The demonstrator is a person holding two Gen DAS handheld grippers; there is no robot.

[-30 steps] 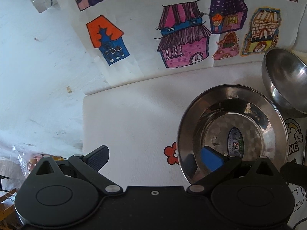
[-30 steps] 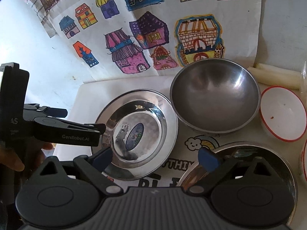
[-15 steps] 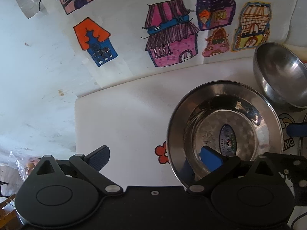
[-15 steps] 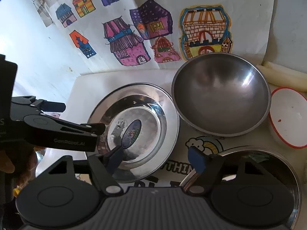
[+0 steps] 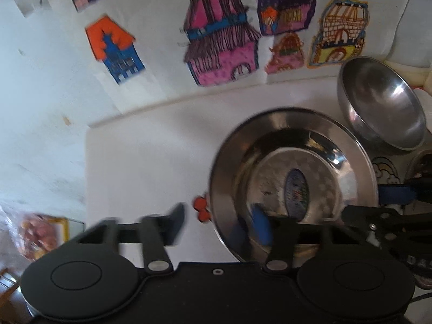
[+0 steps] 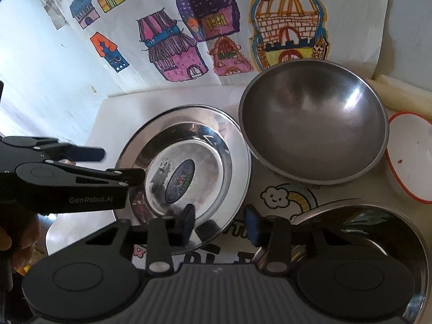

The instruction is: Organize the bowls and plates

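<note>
Writing read: "GenRobot.AI" is printed in pale letters on the side of the left gripper [image 6: 129, 174], as seen from the right wrist view; partial letters are noted on the printed mat [image 6: 291, 202], too cut off to be read.
Sticker: an oval blue label [image 6: 180, 181] is fixed in the well of the steel plate [image 6: 237, 162]; its text is too small to be read.
Steel plate: placed on the mat at left centre, touching or just beside the large steel bowl [image 6: 313, 124] at its far right.
Left gripper: jaws have just been closing; the plate's left rim is straddled, pad contact not confirmed.
Right gripper [image 6: 220, 222]: jaws have just been closing; the plate's near-right rim lies between them, contact likewise not confirmed.
Other ware: a second steel plate [image 6: 405, 232] near right; a white red-rimmed bowl [image 6: 410, 159] far right.
Change: both jaw pairs were spread wide a second ago; the gaps are now much narrower.
</note>
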